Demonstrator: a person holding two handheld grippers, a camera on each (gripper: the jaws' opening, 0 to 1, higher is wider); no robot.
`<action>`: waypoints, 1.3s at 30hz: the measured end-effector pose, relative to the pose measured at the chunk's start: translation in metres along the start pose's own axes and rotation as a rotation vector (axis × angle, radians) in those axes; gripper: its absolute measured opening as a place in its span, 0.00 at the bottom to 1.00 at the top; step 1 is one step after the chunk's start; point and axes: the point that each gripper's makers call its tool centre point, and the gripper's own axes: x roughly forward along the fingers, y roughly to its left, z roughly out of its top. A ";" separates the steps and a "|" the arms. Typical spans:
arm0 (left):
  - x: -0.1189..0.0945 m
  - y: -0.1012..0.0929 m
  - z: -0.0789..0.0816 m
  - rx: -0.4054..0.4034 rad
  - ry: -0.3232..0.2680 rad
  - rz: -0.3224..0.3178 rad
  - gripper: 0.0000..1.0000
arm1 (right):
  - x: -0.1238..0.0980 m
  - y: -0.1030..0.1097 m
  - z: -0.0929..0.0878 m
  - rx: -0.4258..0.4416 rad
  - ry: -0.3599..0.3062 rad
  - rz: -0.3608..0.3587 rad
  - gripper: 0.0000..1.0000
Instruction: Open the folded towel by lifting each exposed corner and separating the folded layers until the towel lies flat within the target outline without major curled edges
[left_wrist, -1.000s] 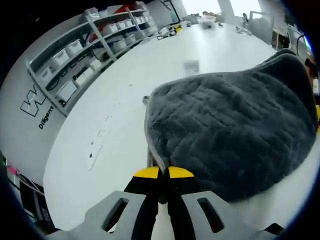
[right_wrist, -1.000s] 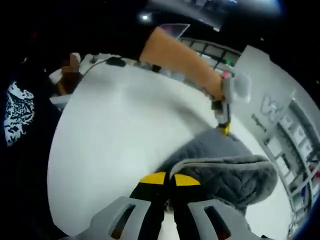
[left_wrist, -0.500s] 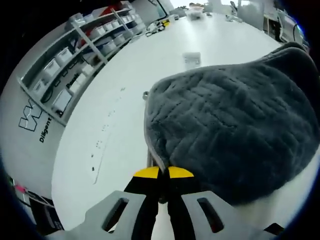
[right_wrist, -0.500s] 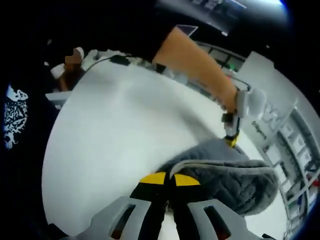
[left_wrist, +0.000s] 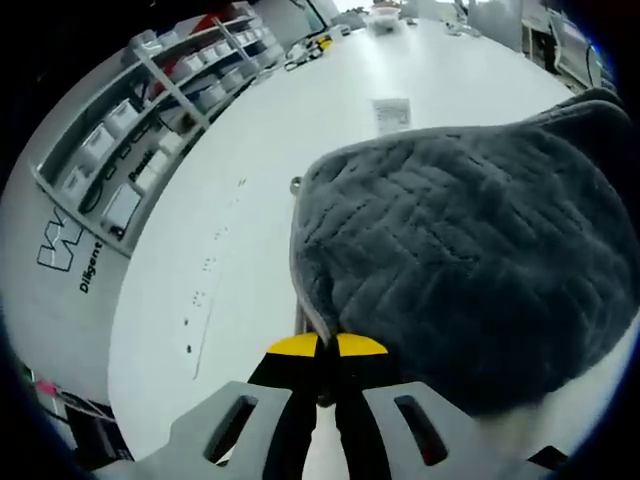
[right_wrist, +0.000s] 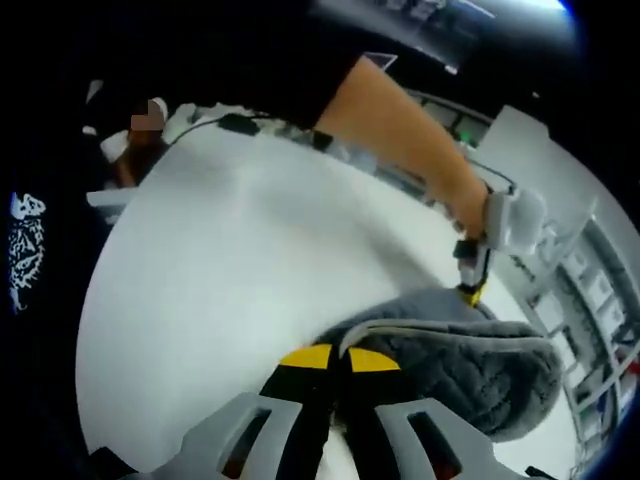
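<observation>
over the white table (left_wrist: 250, 150) we are holding the grey towel (left_wrist: 460, 260), both grippers' fingers clamped on its edge; uneven pulling is risking slips or curled edges.

Two close, facing views over one shared towel (left_wrist: 470, 260).

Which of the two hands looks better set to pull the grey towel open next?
Probably neither alone. The left tool is shut on the towel at its pale edge, and the right tool is shut on another edge. If one must lead, the right: white table lies open beside it.
</observation>
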 end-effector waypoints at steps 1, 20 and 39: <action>0.000 0.000 0.000 -0.003 0.000 -0.001 0.02 | 0.000 0.000 0.000 -0.003 0.002 0.000 0.00; 0.002 0.003 0.000 -0.010 0.009 0.007 0.02 | 0.001 0.002 0.002 0.002 0.007 0.010 0.00; 0.004 0.007 0.000 -0.017 -0.003 0.021 0.02 | 0.004 0.012 0.011 0.013 -0.011 0.053 0.00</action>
